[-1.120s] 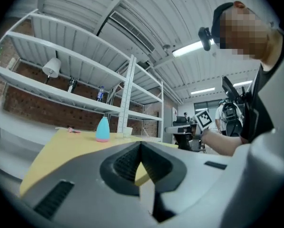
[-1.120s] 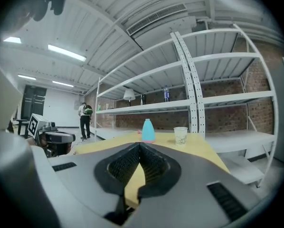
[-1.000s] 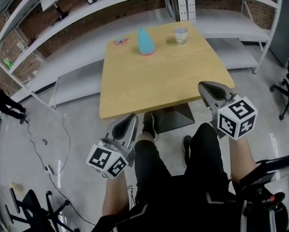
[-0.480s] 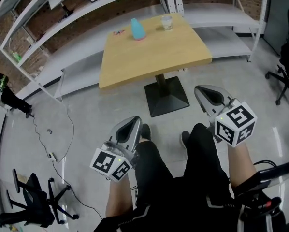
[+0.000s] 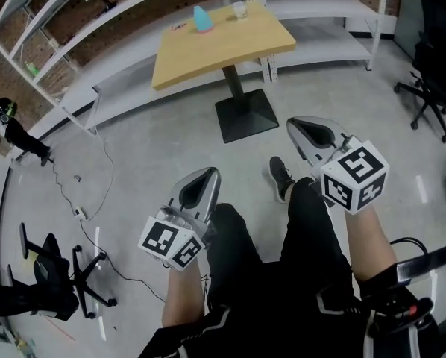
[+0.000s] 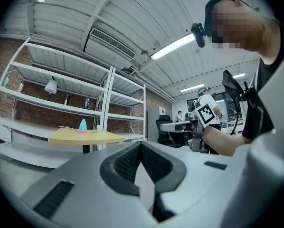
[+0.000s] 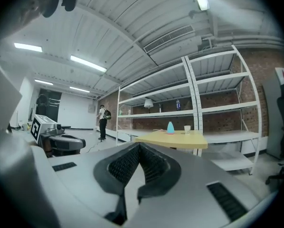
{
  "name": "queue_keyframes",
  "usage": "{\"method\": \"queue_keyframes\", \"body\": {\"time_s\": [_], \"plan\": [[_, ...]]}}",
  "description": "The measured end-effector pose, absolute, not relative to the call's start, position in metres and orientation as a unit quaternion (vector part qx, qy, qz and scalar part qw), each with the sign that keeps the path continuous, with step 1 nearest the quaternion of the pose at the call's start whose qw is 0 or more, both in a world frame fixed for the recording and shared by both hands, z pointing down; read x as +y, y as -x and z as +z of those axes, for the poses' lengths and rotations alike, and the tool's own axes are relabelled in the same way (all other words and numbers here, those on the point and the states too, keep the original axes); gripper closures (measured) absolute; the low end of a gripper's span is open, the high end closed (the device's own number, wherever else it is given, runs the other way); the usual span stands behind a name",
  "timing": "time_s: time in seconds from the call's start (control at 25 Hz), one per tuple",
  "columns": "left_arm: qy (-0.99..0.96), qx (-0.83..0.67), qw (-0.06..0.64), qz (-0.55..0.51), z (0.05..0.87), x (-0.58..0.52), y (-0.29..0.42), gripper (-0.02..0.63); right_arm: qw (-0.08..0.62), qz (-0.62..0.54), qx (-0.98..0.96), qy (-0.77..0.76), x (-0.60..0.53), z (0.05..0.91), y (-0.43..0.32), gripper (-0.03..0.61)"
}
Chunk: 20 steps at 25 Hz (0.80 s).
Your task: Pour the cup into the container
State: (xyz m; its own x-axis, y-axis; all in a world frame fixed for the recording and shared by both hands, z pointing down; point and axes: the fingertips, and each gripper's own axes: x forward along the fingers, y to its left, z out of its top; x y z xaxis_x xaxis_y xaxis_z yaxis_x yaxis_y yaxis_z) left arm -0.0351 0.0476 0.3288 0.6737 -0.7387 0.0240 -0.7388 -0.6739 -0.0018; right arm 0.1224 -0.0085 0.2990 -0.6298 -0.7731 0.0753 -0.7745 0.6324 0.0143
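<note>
1. Left gripper [image 5: 199,187] first: its own view shows the ribbed pads [image 6: 125,163] pressed together with nothing between them. Empty, closed.
2. Right gripper [image 5: 310,134], same story. The jaws are closed up tight and nothing is carried.
3. So where's the task? Way over there! The cup [image 5: 239,10] stands near the far edge of the wooden worktop [image 5: 230,47], and the blue container [image 5: 201,19] is near it on its left, the two apart. I'd judge nothing has been poured.
4. Why closed and empty? My read is that this is simply a carrying posture: the worktop is well apart from the person, with bare floor [image 5: 156,140] between, so there is nothing in reach to grasp.
5. Pose now: both hands are held low, one either side of the person's legs [image 5: 283,267], each gripper pointing level and forward toward the worktop, marker cubes nearest the body.
6. Both gripper views line up cup [image 7: 187,128] and container [image 7: 170,127] ahead. With the cup on the right, the right gripper looks the natural one to take it.
</note>
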Motion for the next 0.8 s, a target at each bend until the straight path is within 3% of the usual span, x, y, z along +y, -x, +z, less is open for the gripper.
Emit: {"method": "queue_keyframes", "body": {"time_s": [0.8], "plan": [[-0.918,-0.395,0.026,-0.013,0.322,0.47,0.006,0.612,0.038,0.028,-0.899,-0.435,0.417,0.302,-0.13,0.575]]}}
